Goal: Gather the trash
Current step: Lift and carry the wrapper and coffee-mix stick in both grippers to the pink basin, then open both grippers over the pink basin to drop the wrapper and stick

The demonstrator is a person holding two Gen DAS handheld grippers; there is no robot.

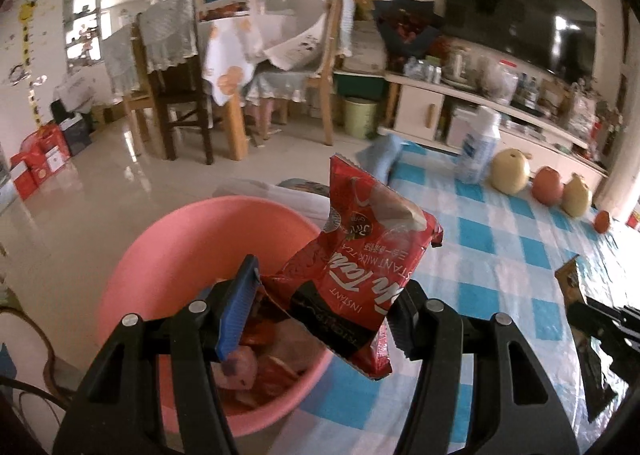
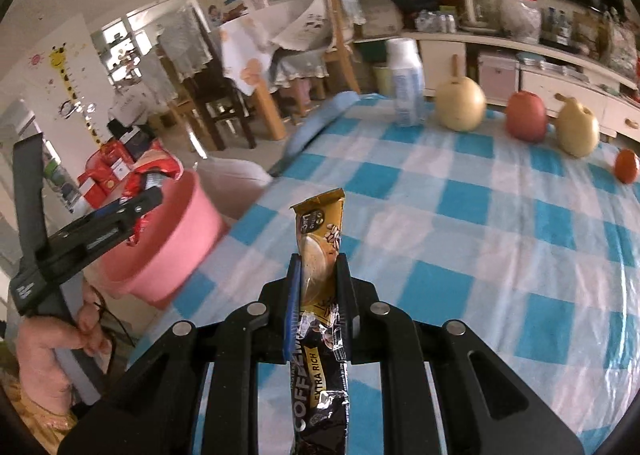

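My left gripper point(image 1: 328, 279) is shut on a crumpled red instant milk tea packet point(image 1: 360, 255), holding it in the air over a pink basin point(image 1: 168, 255). The basin holds several red and pink wrappers and sits at the table's left edge. My right gripper point(image 2: 319, 261) is shut on a gold and black coffee sachet point(image 2: 320, 239) that stands upright above the checked tablecloth point(image 2: 480, 235). From the right wrist, the pink basin point(image 2: 176, 231) is at the left, with the left gripper point(image 2: 132, 207) above it and a person's hand point(image 2: 60, 339) on its handle.
Along the table's far edge stand a white bottle point(image 2: 406, 83), two yellow pears point(image 2: 460, 101) point(image 2: 578, 127), a red apple point(image 2: 526, 115) and a small orange fruit point(image 2: 626, 165). Beyond are wooden chairs point(image 1: 176, 95), a green bin point(image 1: 360, 117) and a TV cabinet point(image 1: 500, 115).
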